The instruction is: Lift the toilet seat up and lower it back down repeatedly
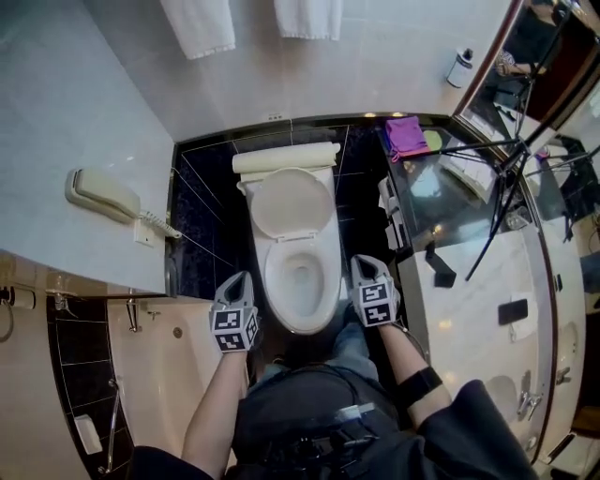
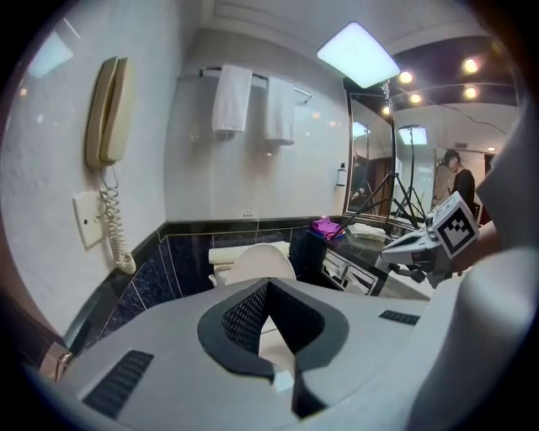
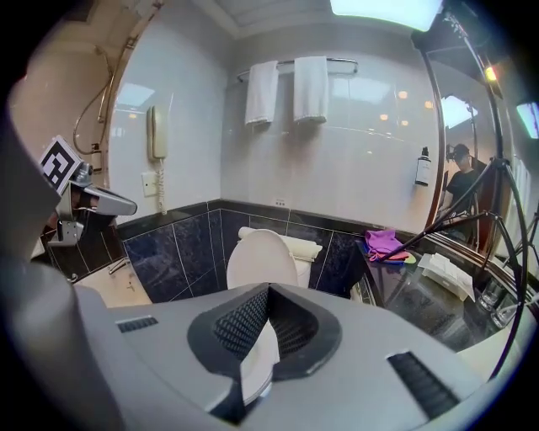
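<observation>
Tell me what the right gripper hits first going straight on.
Probably the toilet bowl rim, white past its shut jaws; the raised lid stands farther back. Depth unclear.

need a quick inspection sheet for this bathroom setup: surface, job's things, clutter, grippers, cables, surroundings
surface: glossy counter to the right of the toilet, dark glass at its far end
job's things: toilet with the lid standing up against the tank and the bowl open; cannot tell if the seat ring is up too
clutter: rolled towel on the tank; purple cloth on the counter's far end
grippers: left gripper and right gripper on either side of the bowl, jaws together, holding nothing
cables: coiled cord hanging from the wall phone
surroundings: hanging towels, tripod, mirror, bathtub
</observation>
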